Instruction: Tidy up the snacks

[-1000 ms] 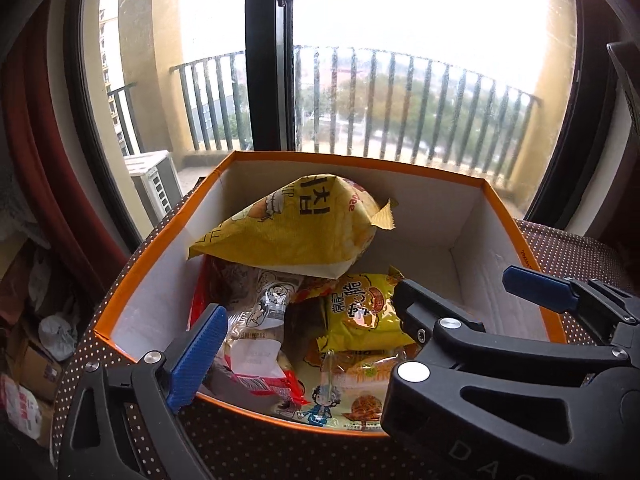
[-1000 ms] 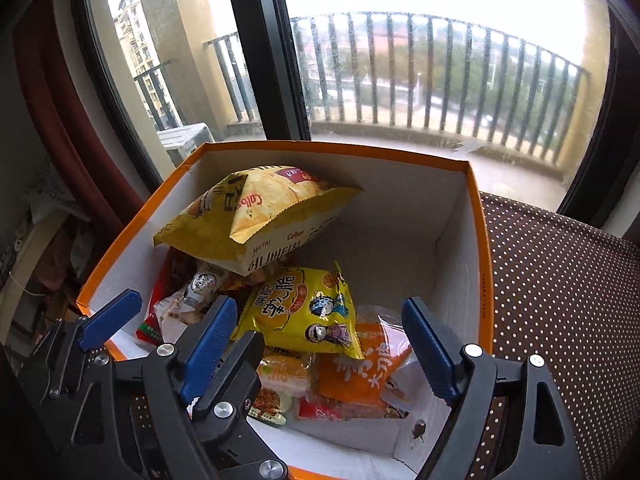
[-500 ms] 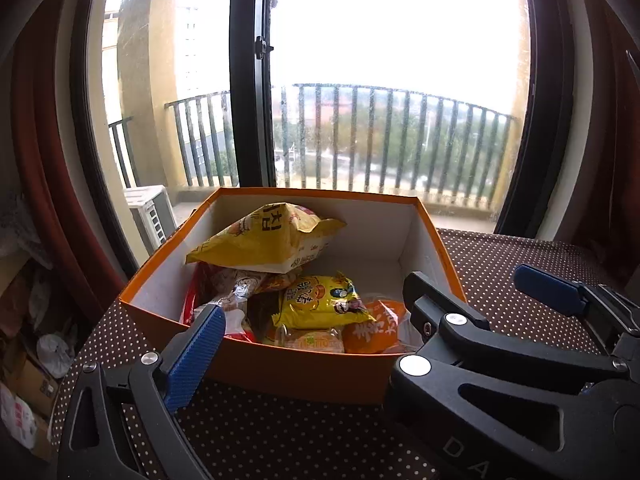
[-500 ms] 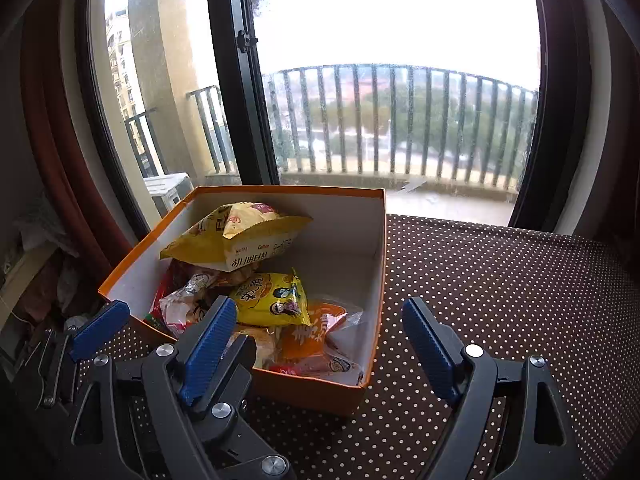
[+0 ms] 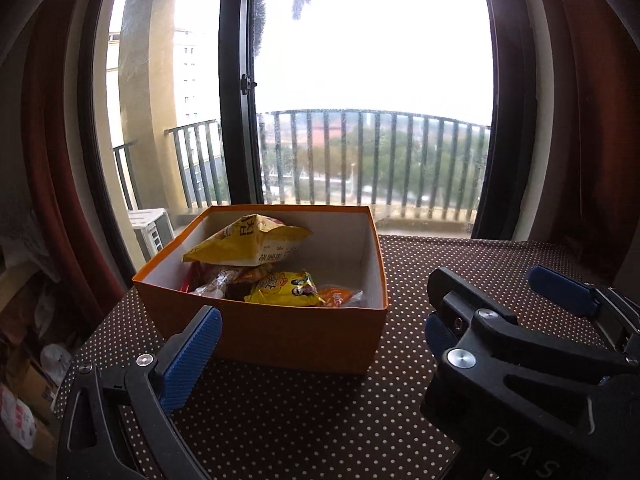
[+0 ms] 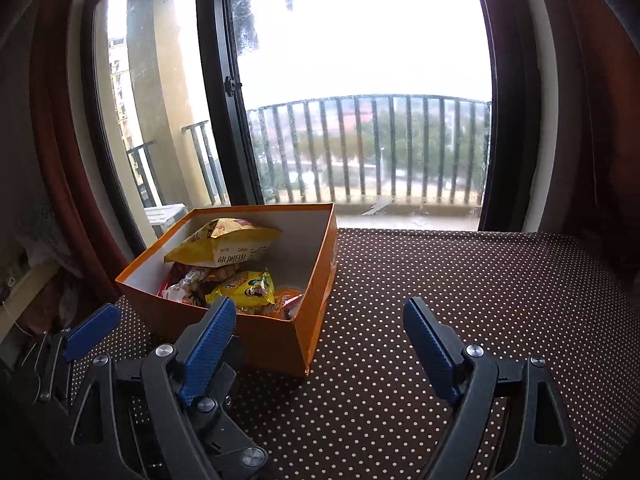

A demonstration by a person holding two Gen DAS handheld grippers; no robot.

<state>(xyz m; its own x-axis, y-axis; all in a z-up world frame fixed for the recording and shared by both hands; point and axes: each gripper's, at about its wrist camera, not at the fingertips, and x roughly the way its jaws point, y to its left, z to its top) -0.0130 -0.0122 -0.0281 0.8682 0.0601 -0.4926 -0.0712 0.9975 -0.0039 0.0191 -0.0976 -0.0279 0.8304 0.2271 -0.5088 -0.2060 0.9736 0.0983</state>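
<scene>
We have drawn both tools back from the orange box (image 5: 260,332); a second ago they hung right over the snacks, now the whole box shows on the dotted bench (image 6: 440,280). Our right tool (image 6: 316,344) is spread wide and empty. Our left tool (image 5: 316,344) also looks released, with nothing between its pads. The snack bags (image 5: 280,288) lie inside the box, the big yellow bag (image 6: 224,246) on top. We judge the packing finished.
</scene>
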